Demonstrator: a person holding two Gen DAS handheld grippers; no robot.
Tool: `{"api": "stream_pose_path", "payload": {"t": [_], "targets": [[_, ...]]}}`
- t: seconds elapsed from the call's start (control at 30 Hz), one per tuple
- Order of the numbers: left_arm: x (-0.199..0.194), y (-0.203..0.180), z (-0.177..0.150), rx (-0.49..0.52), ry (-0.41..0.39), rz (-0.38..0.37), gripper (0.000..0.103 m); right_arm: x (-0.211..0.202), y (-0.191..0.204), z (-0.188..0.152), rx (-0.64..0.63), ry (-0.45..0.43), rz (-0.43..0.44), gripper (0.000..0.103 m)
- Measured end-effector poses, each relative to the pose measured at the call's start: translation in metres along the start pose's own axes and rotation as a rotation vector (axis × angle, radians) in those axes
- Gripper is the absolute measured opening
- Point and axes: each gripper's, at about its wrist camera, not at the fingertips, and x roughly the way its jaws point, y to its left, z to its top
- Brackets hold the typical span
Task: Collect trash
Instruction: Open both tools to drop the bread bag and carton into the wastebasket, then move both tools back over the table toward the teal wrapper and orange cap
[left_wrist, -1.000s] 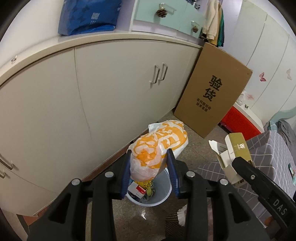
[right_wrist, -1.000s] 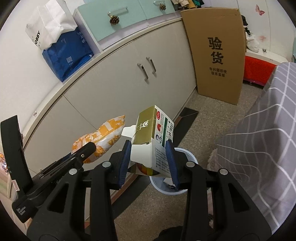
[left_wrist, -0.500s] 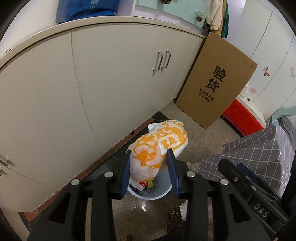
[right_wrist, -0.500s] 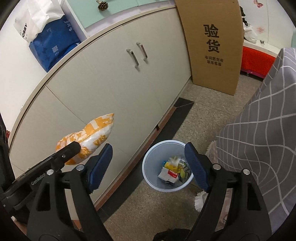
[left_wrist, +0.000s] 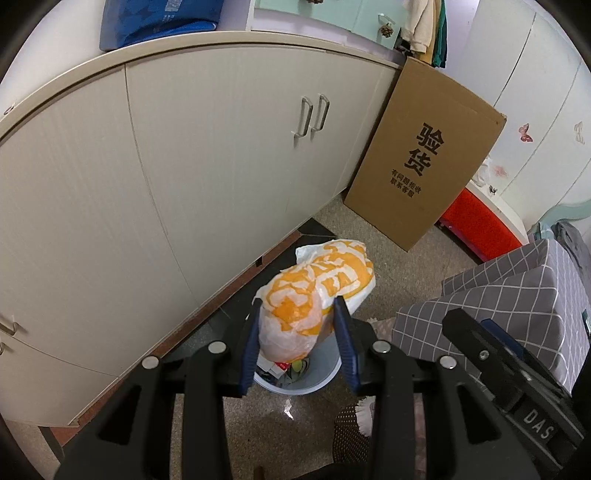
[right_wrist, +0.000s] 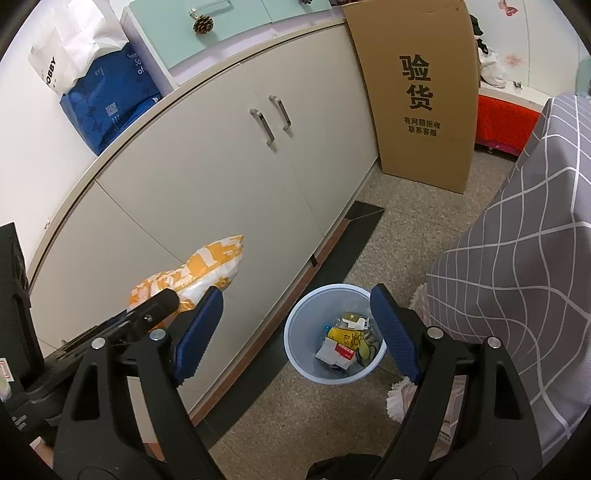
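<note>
Both wrist cams tilt down from fairly close, I think, sharing the pale bin (right_wrist: 334, 334) and cardboard box (left_wrist: 424, 158) by the cabinets.

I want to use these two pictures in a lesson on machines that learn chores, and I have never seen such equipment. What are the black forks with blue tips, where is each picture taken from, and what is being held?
No robot is here: a person carries two hand-held grippers, each a black clamp with two blue-padded fingers and a wide-angle camera looking forward along them. That lens bends the straight cupboards into curves.

One picture looks along the left gripper. It is closed on a crumpled orange-and-white plastic bag, held above a round pale blue waste bin standing on the speckled floor.

The other picture looks along the right gripper. Its jaws stand wide apart with nothing between them, and below them the bin shows cartons and wrappers inside. The bag appears here too, at the left.

Nearby are cream cupboard doors, a tall brown cardboard box leaning against them, and a grey checked cloth.
</note>
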Motion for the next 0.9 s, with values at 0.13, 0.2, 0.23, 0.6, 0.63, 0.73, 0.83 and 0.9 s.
{"api": "stream_pose_path", "payload": {"t": [0.13,0.2,0.23,0.6,0.63,0.73,0.83,0.9], "targets": [[0.004,-0.006,0.004,0.017,0.009,-0.004,0.037,-0.005,-0.002,0.002,0.011,-0.027,-0.001,0.082],[0.008,-0.011,0.007,0.025,0.013,-0.003,0.038,-0.008,-0.005,0.002,0.018,-0.045,-0.008,0.082],[0.010,-0.012,0.008,0.026,0.014,-0.003,0.039,-0.009,-0.006,0.003,0.023,-0.052,-0.011,0.082],[0.024,-0.012,0.006,-0.001,0.063,0.005,0.082,-0.008,-0.025,0.003,0.079,-0.056,-0.049,0.083],[0.023,-0.011,0.005,-0.004,0.064,0.007,0.082,-0.009,-0.025,0.003,0.080,-0.057,-0.047,0.083],[0.019,-0.009,0.005,-0.008,0.058,0.009,0.082,-0.011,-0.023,0.003,0.073,-0.056,-0.044,0.083],[0.011,-0.010,0.006,-0.007,0.046,0.007,0.082,-0.015,-0.021,0.003,0.069,-0.058,-0.038,0.083],[0.004,-0.011,0.006,-0.003,0.036,0.005,0.082,-0.021,-0.020,0.003,0.068,-0.066,-0.033,0.083]]}}
